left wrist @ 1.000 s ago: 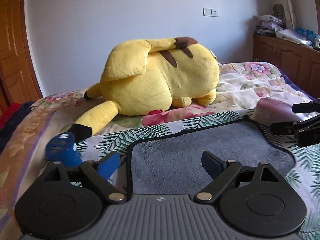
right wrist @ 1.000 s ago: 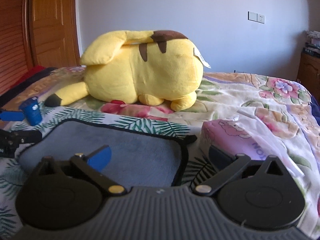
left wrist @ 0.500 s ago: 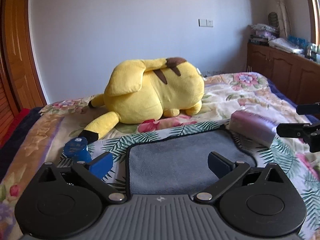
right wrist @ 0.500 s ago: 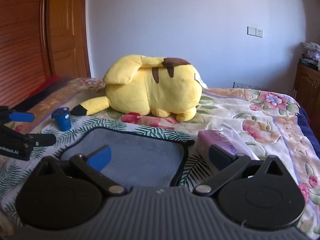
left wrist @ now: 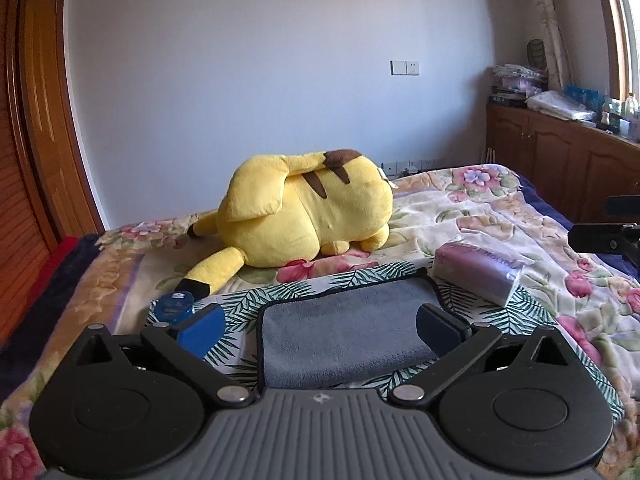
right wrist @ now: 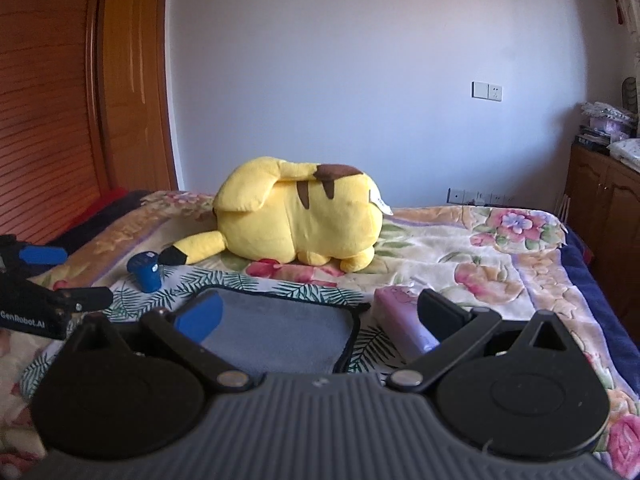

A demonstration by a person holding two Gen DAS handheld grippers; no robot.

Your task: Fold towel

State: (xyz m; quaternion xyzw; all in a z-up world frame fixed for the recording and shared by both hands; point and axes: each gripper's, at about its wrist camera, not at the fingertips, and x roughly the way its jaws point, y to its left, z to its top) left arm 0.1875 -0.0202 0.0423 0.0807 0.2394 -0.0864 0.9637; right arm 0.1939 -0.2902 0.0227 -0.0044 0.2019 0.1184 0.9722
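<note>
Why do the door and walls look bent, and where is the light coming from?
Left wrist view: fisheye lens bows the door frame; daylight enters from the window, brightening the bedspread. Right wrist view: door curves likewise; towel sharp, evenly lit.

left gripper (left wrist: pixel 320 326) black linkage arms, blue pads, brass pivot screws, ribbed grey body, right gripper (right wrist: pixel 318 318) alike

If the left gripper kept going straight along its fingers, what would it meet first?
Probably the grey towel with black trim, lying flat between and below the open left gripper; beyond it sits the yellow plush toy. Depth is uncertain.
</note>
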